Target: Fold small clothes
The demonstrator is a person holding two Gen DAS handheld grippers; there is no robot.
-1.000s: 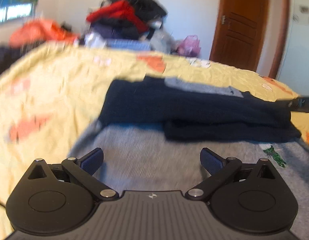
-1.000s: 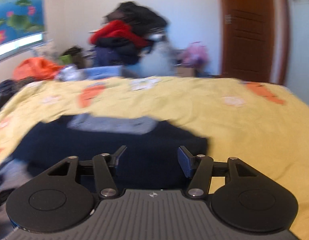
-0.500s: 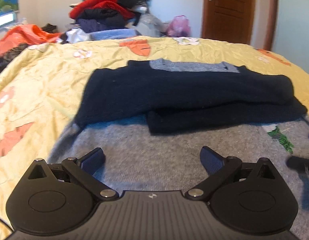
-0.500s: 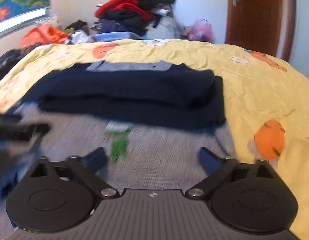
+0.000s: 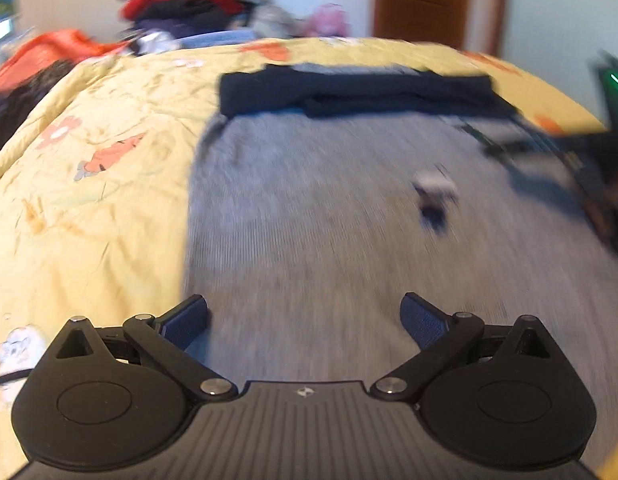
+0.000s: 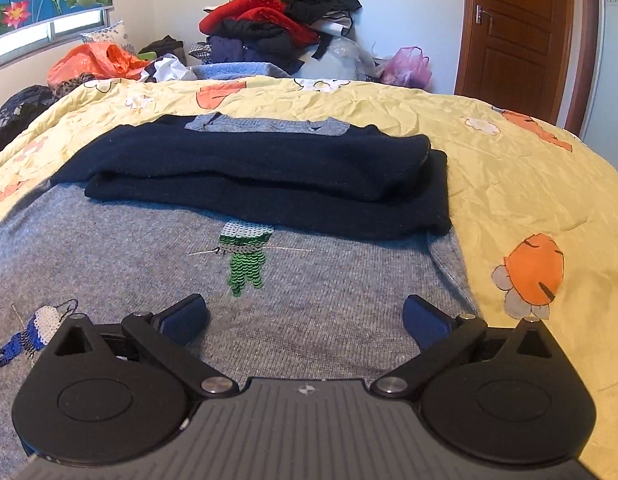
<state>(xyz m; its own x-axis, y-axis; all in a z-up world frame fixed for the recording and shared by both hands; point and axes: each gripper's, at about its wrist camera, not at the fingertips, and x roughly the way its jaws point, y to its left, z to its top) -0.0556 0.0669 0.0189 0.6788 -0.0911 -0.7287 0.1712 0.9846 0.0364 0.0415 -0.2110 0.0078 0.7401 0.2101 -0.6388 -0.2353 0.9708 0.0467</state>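
Note:
A grey knit sweater with navy sleeves folded across its upper part lies flat on the yellow bedspread. Sequin figures, green and blue, decorate its front. My right gripper is open and empty, low over the sweater's lower right part. My left gripper is open and empty, low over the sweater's lower left part near its left edge. The navy sleeves lie far ahead. The left wrist view is blurred.
A pile of clothes stands beyond the bed's far edge, with an orange bag to its left. A brown door is at the back right. The other gripper appears as a dark blur at the right of the left wrist view.
Both grippers have drawn back toward the near hem of the sweater, so the navy sleeves lie farther off. The right gripper's jaws opened wide. The left gripper stayed open.

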